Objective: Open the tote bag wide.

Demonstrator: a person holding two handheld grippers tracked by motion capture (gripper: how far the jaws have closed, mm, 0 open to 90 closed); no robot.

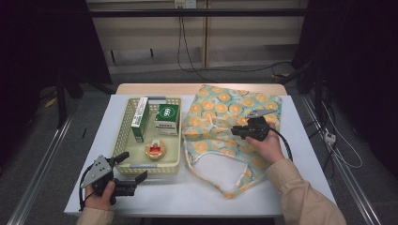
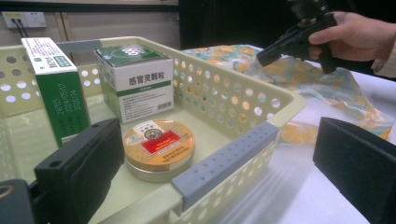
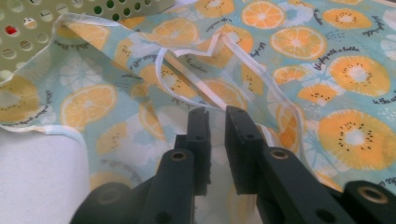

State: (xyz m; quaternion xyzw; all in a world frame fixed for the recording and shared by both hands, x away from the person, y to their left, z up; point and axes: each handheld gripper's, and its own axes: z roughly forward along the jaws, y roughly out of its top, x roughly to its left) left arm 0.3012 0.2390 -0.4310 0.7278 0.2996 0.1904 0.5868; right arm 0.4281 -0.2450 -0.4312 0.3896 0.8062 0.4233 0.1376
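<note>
- The right gripper (image 3: 217, 116) has its jaws nearly together, a narrow gap left between the pads; the right gripper view shows the white-edged handle strap (image 3: 187, 81) of the orange-slice print bag (image 3: 327, 70) running into that gap at the tips, though whether the pads actually pinch it is hard to tell.
- From the high view this gripper (image 1: 236, 131) sits over the middle of the bag (image 1: 220, 108), which lies spread on the right half of the white table (image 1: 291, 140), its pale mouth toward the person.
- The left gripper (image 1: 131, 168) rests at the table's near left edge, jaws spread wide and holding nothing, straddling the near corner of the basket (image 1: 123, 126).
- The left gripper view gives what the overhead cannot: a round orange tin (image 2: 159, 147) with a red label, a white-and-green medicine box (image 2: 137, 84) with Chinese print, and a tall green carton (image 2: 56, 88) upright in the cream perforated basket (image 2: 261, 100).
- It also catches the right gripper (image 2: 264, 56) hanging above the bag (image 2: 327, 84).
</note>
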